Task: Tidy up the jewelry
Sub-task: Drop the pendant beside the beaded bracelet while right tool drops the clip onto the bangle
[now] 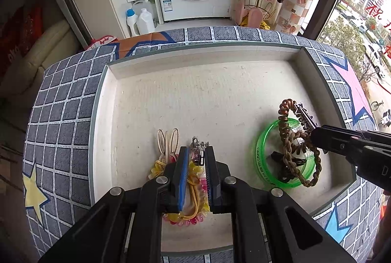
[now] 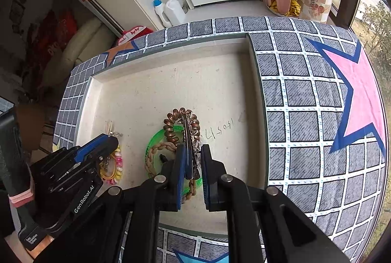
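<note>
A laundry corner backs a desk under a grid-patterned cloth, carrying a shallow white tray [image 1: 117, 77]. The left gripper [image 1: 196, 160] holds its fingers nearly closed on a small keychain charm [image 1: 199, 153] above the beaded scrunchie [image 1: 193, 201] near the tray's front edge. The right gripper [image 2: 191, 165] clamps a metal hair clip [image 2: 188, 138] over the green bangle [image 1: 265, 155]. Risk: the clip could snag the coiled hair tie [image 2: 171, 126] and drag it along.

Tray [image 1: 244, 52] far half bare; near half crowded: green ring [image 1: 262, 140], hair ties [image 1: 156, 168].
</note>
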Demonstrator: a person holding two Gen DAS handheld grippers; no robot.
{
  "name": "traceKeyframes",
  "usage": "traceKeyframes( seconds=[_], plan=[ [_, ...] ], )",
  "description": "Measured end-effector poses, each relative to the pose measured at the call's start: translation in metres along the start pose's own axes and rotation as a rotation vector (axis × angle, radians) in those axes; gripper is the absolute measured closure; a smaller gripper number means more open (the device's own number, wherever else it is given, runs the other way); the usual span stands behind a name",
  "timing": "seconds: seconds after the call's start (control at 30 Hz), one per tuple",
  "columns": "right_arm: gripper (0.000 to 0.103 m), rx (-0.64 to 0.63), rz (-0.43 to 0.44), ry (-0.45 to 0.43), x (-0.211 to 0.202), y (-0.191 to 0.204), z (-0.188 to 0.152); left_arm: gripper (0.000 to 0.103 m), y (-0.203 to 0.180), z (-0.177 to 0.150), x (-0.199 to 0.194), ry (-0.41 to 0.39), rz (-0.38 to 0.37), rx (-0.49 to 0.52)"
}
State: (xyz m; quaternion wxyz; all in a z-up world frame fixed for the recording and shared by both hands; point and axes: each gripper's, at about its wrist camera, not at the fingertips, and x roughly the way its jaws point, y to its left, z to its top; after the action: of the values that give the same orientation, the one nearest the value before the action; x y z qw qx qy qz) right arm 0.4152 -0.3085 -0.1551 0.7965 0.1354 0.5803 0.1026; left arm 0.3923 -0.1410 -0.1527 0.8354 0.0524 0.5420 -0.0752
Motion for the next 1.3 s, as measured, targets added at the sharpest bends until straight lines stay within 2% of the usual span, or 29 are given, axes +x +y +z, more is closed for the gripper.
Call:
traceKeyframes(
  seconds=[0.07, 0.13, 0.8, 0.83, 0.87, 0.9, 0.93, 0.97, 1.3],
  plan=[
    [0.081, -0.002, 0.001, 0.008, 0.002, 0.000, -0.001, 0.078, -0.001, 0.000, -0.001, -0.001, 0.008, 0.007],
    [0.065, -0.003, 0.003, 0.006, 0.002, 0.001, -0.002, 0.078, -0.001, -0.001, -0.002, -0.006, 0.010, 0.008],
    [0.063, 0.038, 0.028, -0.020, -0.013, -0.004, -0.006, 0.076, -0.002, 0.000, -0.008, -0.014, 0.017, 0.002],
    [0.063, 0.039, 0.028, -0.021, -0.013, -0.005, -0.006, 0.053, -0.002, 0.000, -0.008, -0.013, 0.016, 0.003],
    [0.063, 0.041, 0.029, -0.022, -0.014, -0.005, -0.006, 0.007, -0.002, 0.000, -0.009, -0.016, 0.025, 0.000],
    [0.063, 0.044, 0.031, -0.025, -0.014, -0.006, -0.006, 0.000, 0.000, -0.001, -0.013, -0.037, 0.046, -0.013],
    [0.063, 0.047, 0.033, -0.026, -0.015, -0.006, -0.006, 0.000, 0.001, -0.002, -0.020, -0.082, 0.064, -0.025],
    [0.063, 0.050, 0.035, -0.028, -0.016, -0.007, -0.006, 0.000, 0.002, -0.001, -0.023, -0.093, 0.053, -0.027],
    [0.063, 0.048, 0.042, -0.026, -0.018, -0.006, -0.009, 0.000, 0.002, -0.002, -0.025, -0.058, 0.050, -0.034]
  ],
)
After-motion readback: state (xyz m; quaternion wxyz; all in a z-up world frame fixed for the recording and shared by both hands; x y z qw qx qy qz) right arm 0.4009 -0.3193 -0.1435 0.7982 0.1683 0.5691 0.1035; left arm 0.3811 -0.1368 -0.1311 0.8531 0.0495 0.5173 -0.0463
